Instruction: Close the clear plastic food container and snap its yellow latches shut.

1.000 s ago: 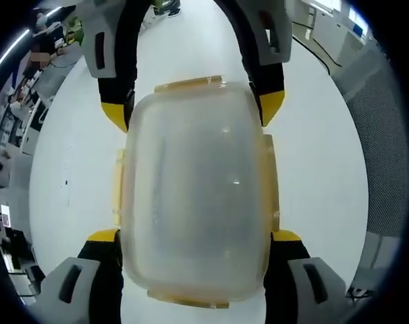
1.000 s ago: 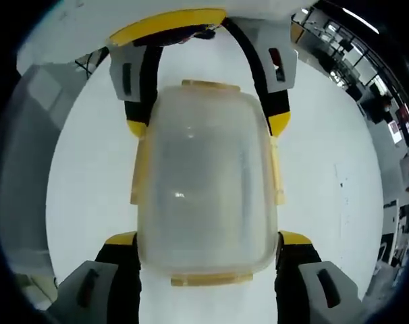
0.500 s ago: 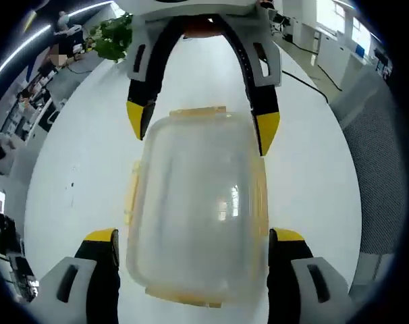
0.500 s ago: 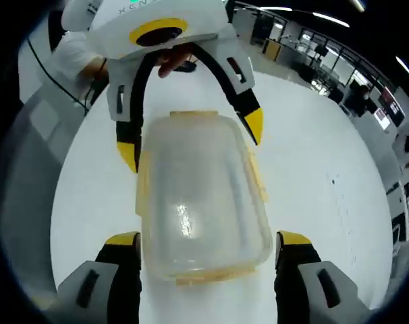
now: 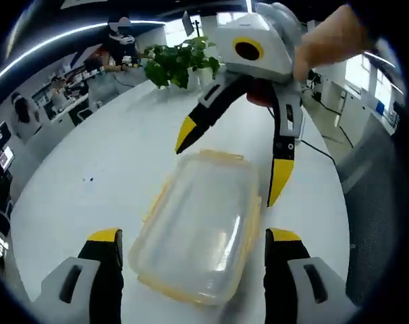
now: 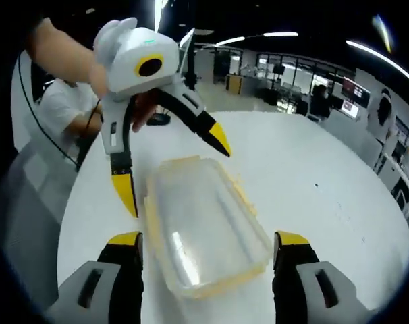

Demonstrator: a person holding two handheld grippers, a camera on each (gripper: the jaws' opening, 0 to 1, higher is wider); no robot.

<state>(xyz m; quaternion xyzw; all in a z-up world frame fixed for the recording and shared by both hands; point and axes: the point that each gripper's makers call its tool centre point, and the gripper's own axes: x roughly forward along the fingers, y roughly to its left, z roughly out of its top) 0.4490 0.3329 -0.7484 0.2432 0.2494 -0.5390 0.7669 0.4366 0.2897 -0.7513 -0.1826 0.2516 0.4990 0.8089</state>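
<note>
Container (image 5: pixel 194 233) lies lid-on, flat on white counter (image 5: pixel 90 175), yellow latches (image 5: pixel 221 156) along its edges. Left claw (image 5: pixel 193 236) wide open, jaws either side of container's near end, gripping nothing. Right claw (image 6: pixel 201 239) likewise wide open, straddling container (image 6: pixel 204 226) from opposite end. Potted plant (image 5: pixel 177 62) beyond container.
</note>
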